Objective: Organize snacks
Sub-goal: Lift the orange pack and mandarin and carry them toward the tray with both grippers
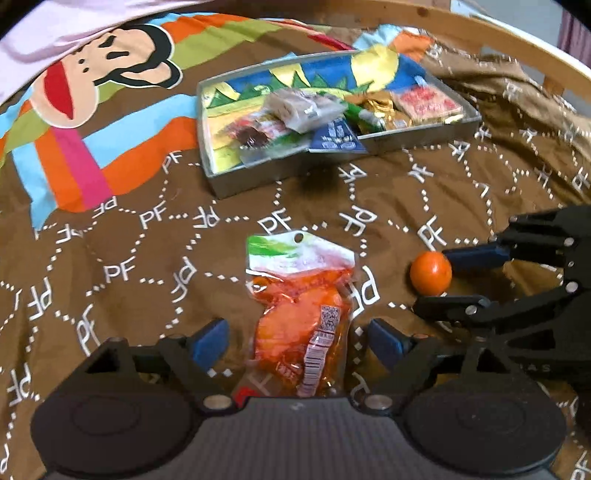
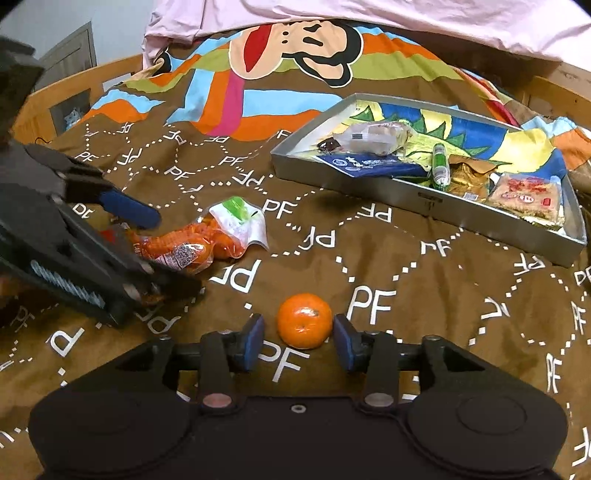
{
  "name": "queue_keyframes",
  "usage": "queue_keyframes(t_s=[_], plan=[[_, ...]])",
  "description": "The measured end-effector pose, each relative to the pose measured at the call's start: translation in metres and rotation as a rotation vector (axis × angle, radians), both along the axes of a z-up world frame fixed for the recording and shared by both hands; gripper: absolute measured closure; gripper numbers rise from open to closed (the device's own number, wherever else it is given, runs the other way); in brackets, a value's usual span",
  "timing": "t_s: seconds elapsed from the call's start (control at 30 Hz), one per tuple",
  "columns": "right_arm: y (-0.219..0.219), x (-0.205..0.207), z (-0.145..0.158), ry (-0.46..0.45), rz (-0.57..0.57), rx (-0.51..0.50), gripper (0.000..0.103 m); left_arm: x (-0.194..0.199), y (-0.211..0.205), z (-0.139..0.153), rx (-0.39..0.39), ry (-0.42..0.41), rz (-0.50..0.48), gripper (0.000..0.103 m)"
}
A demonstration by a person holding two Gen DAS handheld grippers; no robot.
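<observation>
An orange snack packet (image 1: pixel 295 325) with a white and green top lies on the brown quilt between the fingers of my left gripper (image 1: pixel 297 341). That gripper is open, its blue pads clear of the packet on both sides. A small mandarin (image 2: pixel 304 320) sits between the pads of my right gripper (image 2: pixel 299 334), which is open with a gap on the left side. In the left wrist view the mandarin (image 1: pixel 430 273) rests at the tips of the right gripper (image 1: pixel 430 280). The right wrist view shows the left gripper (image 2: pixel 177 254) straddling the packet (image 2: pixel 192 243).
A grey metal tray (image 1: pixel 258 181) (image 2: pixel 480 221) farther back holds several wrapped snacks on a colourful lining. The quilt (image 2: pixel 369 266) has a cartoon monkey print. A wooden bed rail (image 1: pixel 498 44) curves behind, and a pink sheet (image 2: pixel 332 14) lies at the far edge.
</observation>
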State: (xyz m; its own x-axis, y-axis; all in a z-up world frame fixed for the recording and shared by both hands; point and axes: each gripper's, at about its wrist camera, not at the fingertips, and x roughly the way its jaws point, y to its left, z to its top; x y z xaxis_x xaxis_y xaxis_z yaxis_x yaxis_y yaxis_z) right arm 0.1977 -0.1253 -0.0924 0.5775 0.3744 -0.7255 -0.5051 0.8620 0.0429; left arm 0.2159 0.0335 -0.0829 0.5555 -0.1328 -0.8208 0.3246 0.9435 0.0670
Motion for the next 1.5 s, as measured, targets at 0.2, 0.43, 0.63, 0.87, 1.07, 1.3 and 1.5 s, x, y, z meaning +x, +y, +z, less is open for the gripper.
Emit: queue_keyframes(t_s=[0.2, 0.43, 0.63, 0.87, 1.07, 1.3, 1.5], plan=[[0.001, 0.009, -0.008, 0.028, -0.015, 0.019, 0.048, 0.011, 0.007, -0.008, -0.067, 0.046, 0.086, 0.017], [-0.001, 0.009, -0.007, 0.022, -0.042, 0.049, 0.063, 0.008, 0.008, -0.003, -0.07, 0.06, 0.091, 0.04], [-0.001, 0.006, -0.005, 0.008, -0.049, 0.037, 0.067, 0.005, 0.009, 0.001, -0.116, 0.092, 0.092, 0.045], [0.004, 0.012, -0.013, 0.006, -0.046, 0.022, 0.06, 0.012, 0.007, -0.011, -0.105, 0.104, 0.096, 0.043], [0.005, 0.007, -0.008, -0.014, -0.056, -0.002, 0.068, 0.003, 0.006, -0.005, -0.116, 0.085, 0.129, 0.05], [0.005, -0.021, 0.013, -0.075, -0.016, -0.05, 0.068, -0.028, -0.007, 0.004, -0.126, 0.064, 0.198, 0.057], [-0.003, -0.054, 0.036, -0.15, -0.016, -0.06, 0.068, -0.049, -0.003, 0.022, -0.233, 0.049, 0.238, 0.056]])
